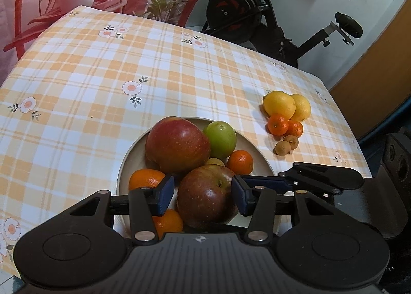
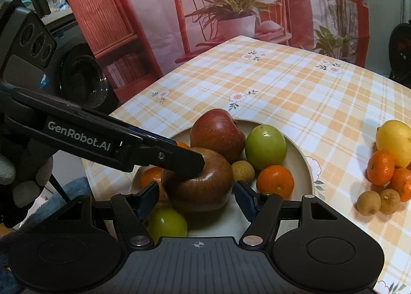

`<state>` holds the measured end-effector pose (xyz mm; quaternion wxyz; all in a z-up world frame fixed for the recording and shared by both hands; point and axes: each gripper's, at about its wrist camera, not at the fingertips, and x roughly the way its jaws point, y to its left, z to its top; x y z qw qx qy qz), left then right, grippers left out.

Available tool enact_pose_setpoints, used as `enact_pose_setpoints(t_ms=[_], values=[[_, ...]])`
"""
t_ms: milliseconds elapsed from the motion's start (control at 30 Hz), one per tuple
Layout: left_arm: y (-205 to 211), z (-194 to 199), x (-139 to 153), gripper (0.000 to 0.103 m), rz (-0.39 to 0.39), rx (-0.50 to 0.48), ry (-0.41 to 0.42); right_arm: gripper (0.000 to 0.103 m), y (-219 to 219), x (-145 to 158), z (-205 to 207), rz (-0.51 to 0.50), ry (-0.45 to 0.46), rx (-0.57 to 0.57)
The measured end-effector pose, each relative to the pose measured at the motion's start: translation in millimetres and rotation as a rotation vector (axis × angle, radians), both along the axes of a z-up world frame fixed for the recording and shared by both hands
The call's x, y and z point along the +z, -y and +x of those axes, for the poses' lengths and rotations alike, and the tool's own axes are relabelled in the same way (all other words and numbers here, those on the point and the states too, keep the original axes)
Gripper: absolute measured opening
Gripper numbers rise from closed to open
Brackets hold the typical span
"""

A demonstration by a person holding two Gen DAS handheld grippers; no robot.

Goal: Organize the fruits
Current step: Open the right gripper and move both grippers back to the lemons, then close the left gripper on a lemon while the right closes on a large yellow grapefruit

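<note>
Red apple (image 1: 206, 195) between both jaws

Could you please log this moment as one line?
left gripper: jaws open around dark apple | right gripper: straddles same apple, grip unclear | apple: on plate

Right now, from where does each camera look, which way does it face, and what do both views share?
Left wrist: sits on the left hand-held gripper, looks down over the plate toward the exercise bike; the right hand-held gripper's finger shows.
Right wrist: sits on the right hand-held gripper, looks down toward the backdrop; the left hand-held gripper's finger and a gloved hand show.
Shared: both straddle the near apple, ungripped.
</note>
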<state>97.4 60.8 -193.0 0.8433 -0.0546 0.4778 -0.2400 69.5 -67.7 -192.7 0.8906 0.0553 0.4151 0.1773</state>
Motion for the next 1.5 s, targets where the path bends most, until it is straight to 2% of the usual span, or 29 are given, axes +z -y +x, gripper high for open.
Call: enact_pose_setpoints(t_ms=[333, 667, 1067, 1267, 1500], values=[[4.7, -2.0, 9.5, 0.051, 0.01, 0.035, 0.051, 0.062, 30.2, 11.7, -17.1, -0.002, 0.072, -0.102], [34.5, 4.4, 29.1, 0.051, 0.023, 0.041, 0.139, 0.062, 75.3, 16.4, -25.2, -0.018, 0.126, -0.209], [100.3, 27.4, 51.7, 0.051, 0.02, -0.008, 0.229, 0.062, 145.5, 20.8, -32.8, -0.098, 0.171, -0.317], [136.9, 40.6, 56.6, 0.051, 0.048, -0.026, 0.281, 0.06, 181.9, 17.7, -32.4, -0.174, 0.189, -0.356], [183.0, 69.8, 51.0, 0.051, 0.101, -0.05, 0.293, 0.058, 222.1, 4.3, -30.0, -0.208, 0.178, -0.4]])
